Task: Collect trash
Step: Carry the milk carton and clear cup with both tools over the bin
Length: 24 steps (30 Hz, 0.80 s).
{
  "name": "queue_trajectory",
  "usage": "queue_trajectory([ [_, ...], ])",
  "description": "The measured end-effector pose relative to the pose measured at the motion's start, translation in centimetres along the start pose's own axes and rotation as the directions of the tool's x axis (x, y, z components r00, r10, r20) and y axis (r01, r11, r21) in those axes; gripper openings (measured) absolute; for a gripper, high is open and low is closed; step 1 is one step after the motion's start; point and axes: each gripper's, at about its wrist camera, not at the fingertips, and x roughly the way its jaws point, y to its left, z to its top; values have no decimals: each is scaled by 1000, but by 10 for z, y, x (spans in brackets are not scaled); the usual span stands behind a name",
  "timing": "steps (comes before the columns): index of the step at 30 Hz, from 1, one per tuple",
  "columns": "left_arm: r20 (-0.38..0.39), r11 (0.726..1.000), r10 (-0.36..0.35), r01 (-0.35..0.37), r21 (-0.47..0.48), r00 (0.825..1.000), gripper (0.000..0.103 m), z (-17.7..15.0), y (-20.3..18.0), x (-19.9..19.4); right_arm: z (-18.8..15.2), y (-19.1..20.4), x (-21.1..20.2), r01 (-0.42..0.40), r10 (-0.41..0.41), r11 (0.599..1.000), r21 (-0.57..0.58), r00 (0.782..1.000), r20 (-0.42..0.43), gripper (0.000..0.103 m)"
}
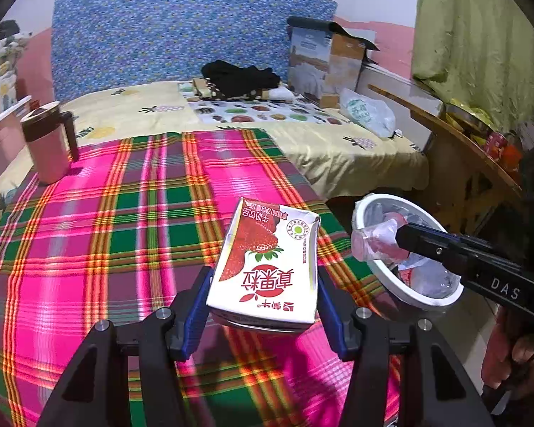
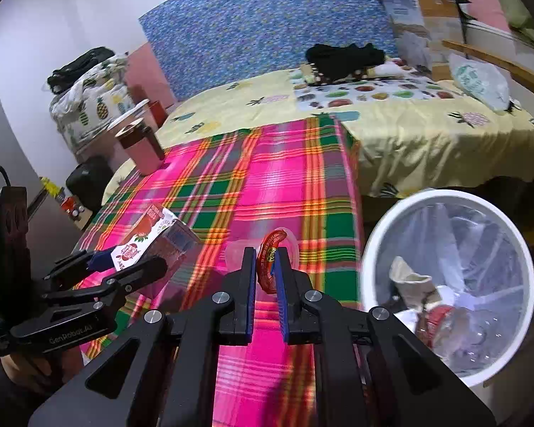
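Between the blue pads of the left gripper (image 1: 263, 299) sits a strawberry milk carton (image 1: 267, 267), clamped across its width and lifted clear of the plaid cloth (image 1: 124, 213), so the jaws stand wide only because the box is wide. Its crumpled top suggests it is empty, which would make it trash worth carrying.

Just to its right, the right gripper (image 2: 266, 277) is nearly closed on a thin clear plastic cup with a red label (image 2: 272, 256); a narrow pinch suits such a flimsy wall. In the left wrist view that cup hangs over the rim of the white bin (image 2: 373, 249), which stands on the floor beside the table edge, lined with a clear bag and already holding wrappers. I judge the cup is placed there for dropping, with the carton to follow.

Farther back, a pink lidded mug (image 1: 50, 142) stands upright on the cloth's far corner, well apart from both grippers, and a bed (image 1: 302, 135) lies beyond.
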Motion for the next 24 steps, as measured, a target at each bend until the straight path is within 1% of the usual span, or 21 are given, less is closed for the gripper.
queue_trajectory([
  [5, -10, 999, -31, 31, 32, 999, 56, 5, -20, 11, -4, -21, -13, 39, -40, 998, 40, 999, 19, 10],
  [14, -42, 990, -93, 97, 100, 995, 56, 10, -66, 38, -12, -53, -32, 109, -114, 988, 109, 993, 37, 10],
  [24, -83, 972, -158, 170, 161, 984, 56, 15, -111, 69, -18, -89, -43, 170, -178, 969, 177, 983, 34, 10],
])
